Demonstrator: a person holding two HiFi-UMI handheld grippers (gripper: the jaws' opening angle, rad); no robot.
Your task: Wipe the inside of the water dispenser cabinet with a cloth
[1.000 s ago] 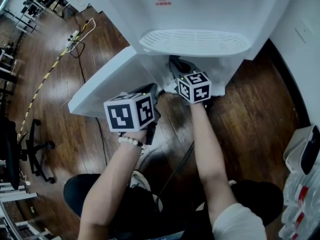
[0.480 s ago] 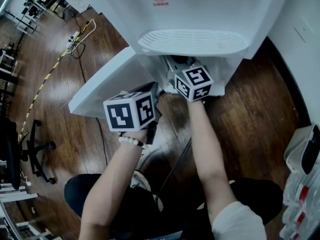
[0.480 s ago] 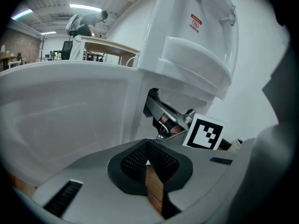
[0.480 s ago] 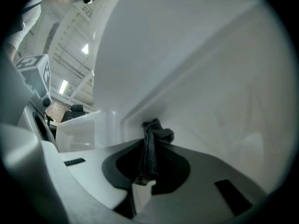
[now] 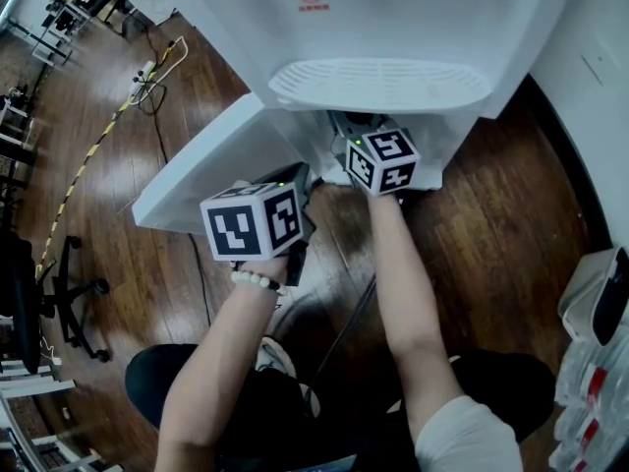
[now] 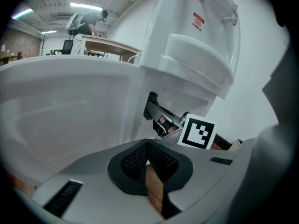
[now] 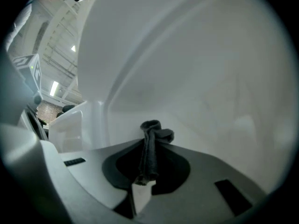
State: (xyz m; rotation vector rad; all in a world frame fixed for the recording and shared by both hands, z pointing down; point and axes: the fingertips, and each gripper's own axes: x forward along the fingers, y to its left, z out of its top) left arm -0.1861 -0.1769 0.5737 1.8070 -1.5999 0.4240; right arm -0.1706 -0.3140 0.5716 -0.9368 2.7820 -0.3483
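The white water dispenser (image 5: 393, 18) stands ahead with its lower cabinet door (image 5: 206, 165) swung open to the left. My right gripper (image 7: 148, 146) reaches into the cabinet under the drip tray (image 5: 381, 82); in the head view only its marker cube (image 5: 381, 160) shows. It is shut on a dark grey cloth (image 7: 152, 139), bunched between the jaws close to the white inner wall (image 7: 210, 78). My left gripper (image 6: 147, 158) hovers outside beside the open door (image 6: 70, 106), shut with nothing in it. Its marker cube (image 5: 254, 219) is over the floor.
A black cable runs over the wooden floor (image 5: 491, 214) under my arms. An office chair (image 5: 44, 293) and a power strip with cords (image 5: 147, 72) lie to the left. Stacked white bins (image 5: 595, 308) and a wall (image 5: 590, 57) bound the right side.
The right gripper with the cloth has slid a little deeper into the cabinet, up under the drip tray. The left gripper has stayed almost still.
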